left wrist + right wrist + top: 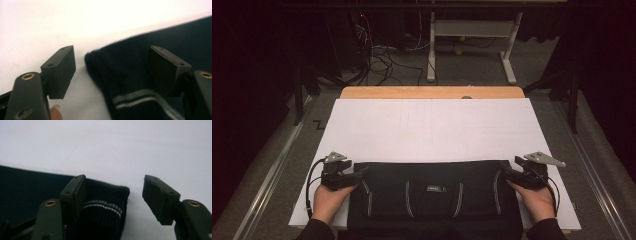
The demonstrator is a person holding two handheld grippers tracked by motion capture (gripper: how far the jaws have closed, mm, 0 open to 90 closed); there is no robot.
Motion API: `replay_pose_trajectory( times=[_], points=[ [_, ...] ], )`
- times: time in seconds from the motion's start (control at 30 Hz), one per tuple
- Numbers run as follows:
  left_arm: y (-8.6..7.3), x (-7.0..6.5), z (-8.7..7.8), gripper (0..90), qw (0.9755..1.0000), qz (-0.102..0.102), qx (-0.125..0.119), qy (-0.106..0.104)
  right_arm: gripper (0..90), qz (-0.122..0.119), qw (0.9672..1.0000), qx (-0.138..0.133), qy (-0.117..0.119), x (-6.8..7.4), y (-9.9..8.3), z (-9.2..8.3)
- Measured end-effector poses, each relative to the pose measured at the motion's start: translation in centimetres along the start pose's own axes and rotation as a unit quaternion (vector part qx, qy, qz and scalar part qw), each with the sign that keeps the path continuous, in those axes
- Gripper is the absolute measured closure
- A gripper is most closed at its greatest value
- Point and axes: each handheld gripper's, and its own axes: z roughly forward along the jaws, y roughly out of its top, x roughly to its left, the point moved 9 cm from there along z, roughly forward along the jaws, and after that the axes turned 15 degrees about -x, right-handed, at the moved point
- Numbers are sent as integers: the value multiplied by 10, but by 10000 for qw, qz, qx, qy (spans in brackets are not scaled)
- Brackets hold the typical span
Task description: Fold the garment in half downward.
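- High view: a black garment (434, 195), folded into a wide flat rectangle, lies at the near edge of the white sheet (432, 127) that covers the wooden bench (432, 92). Thin pale stripes run in short lines across its front, and a small label sits near its middle.
- High view: the left gripper (357, 174) is at the garment's left end and the right gripper (507, 172) at its right end, each held in a hand (328, 202) that comes in from the bottom edge.
- Left gripper view: the fingers (60, 72) stand wide apart. The dark, fuzzy corner of the garment (140, 82) lies between them on the white sheet (75, 25), with a double pale stripe crossing the cloth lower down. Neither pad presses on it.
- Right gripper view: the fingers (75, 195) are spread wide. A ribbed, cuff-like end of the garment (105, 212) with a pair of pale stripes sits between them, close against the left finger; the right finger stands off it over the bare sheet (125, 150).
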Motion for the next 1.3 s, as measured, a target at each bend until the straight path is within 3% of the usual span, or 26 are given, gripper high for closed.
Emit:
replay_pose_trajectory(
  times=[0.03,0.1,0.13,0.2,0.27,0.3,0.77,0.9,1.03,1.17,1.2,1.3],
  points=[
    [-1,0,0,215,10000,-27,-31,-15,362,-39,9997,253,-45,0,-8,4],
    [-2,0,-2,222,10000,26,3,19,366,-77,9993,352,-20,1,-11,5],
    [-3,0,-3,273,9999,96,31,46,400,-172,9987,484,33,2,-16,3],
    [-5,-3,-4,309,9997,243,26,76,416,-119,9984,543,71,4,-19,3],
    [-7,-7,-6,369,9997,256,7,16,439,-31,9985,536,98,4,-20,1],
    [-7,-8,-6,439,9997,236,3,-24,502,46,9984,550,137,6,-21,0],
    [-9,-17,-4,651,9991,74,-66,-402,762,191,9972,551,459,15,-21,1],
    [-8,-19,-4,707,9991,60,-145,-398,783,90,9975,505,488,16,-21,1],
    [-4,-21,-6,720,9986,173,-337,-360,792,-11,9982,381,462,17,-18,-1],
    [5,-22,-11,728,9971,303,-617,-318,799,16,9989,125,442,16,-9,-7],
    [9,-24,-12,731,9959,331,-784,-293,802,-50,9989,-74,450,16,-4,-9],
    [15,-26,-14,735,9948,406,-896,-254,806,-124,9990,-187,393,18,2,-12]
  ],
)
